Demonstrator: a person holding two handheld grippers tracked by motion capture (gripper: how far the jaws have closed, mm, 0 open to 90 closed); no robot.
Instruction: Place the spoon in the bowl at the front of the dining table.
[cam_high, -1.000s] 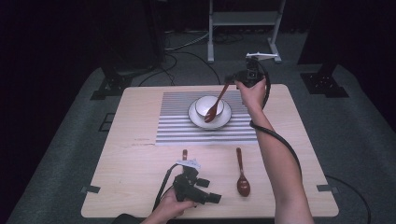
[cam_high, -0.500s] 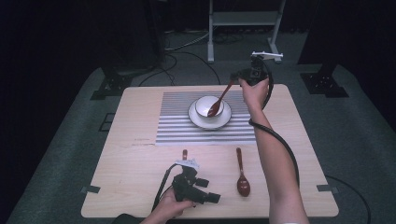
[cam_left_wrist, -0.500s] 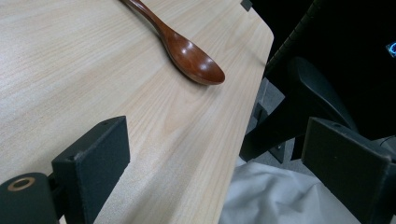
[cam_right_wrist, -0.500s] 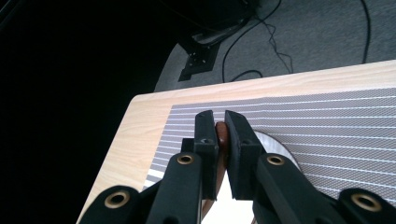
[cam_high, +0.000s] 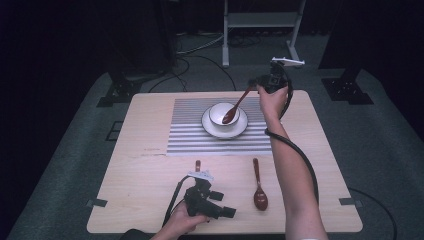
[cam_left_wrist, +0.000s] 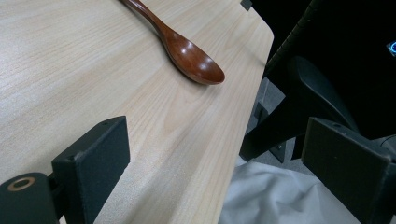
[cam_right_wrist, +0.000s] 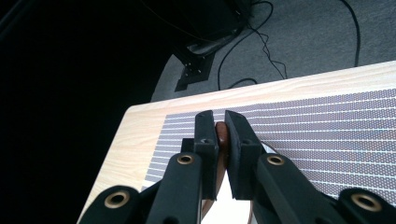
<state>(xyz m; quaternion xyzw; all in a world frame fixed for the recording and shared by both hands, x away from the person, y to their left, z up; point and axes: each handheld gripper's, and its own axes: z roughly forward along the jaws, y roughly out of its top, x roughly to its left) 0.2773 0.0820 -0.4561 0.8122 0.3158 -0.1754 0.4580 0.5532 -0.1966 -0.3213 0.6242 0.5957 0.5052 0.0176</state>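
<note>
My right gripper (cam_high: 253, 87) hovers over the table's far edge, shut on the handle end of a brown wooden spoon (cam_high: 235, 107). The spoon slants down to the left, and its bowl end rests inside a white bowl (cam_high: 218, 111) that stands on a white plate (cam_high: 210, 129). In the right gripper view the brown handle (cam_right_wrist: 222, 136) is pinched between the pads of the right gripper (cam_right_wrist: 218, 119). My left gripper (cam_high: 223, 204) lies on the table near the front edge, open with nothing between its jaws. Beyond the left gripper (cam_left_wrist: 219, 172), a second wooden spoon (cam_left_wrist: 187, 51) lies flat.
The plate stands on a striped placemat (cam_high: 190, 130) at the far middle of the wooden table (cam_high: 140, 165). The second spoon (cam_high: 258, 185) lies front right of centre. A third spoon handle (cam_high: 198, 165) pokes out behind the left gripper. The table's front edge (cam_left_wrist: 233, 154) is close to the left jaws.
The right gripper has shifted the held spoon slightly up and to the right, and its bowl end has moved a little within the white bowl. The left gripper has stayed put.
</note>
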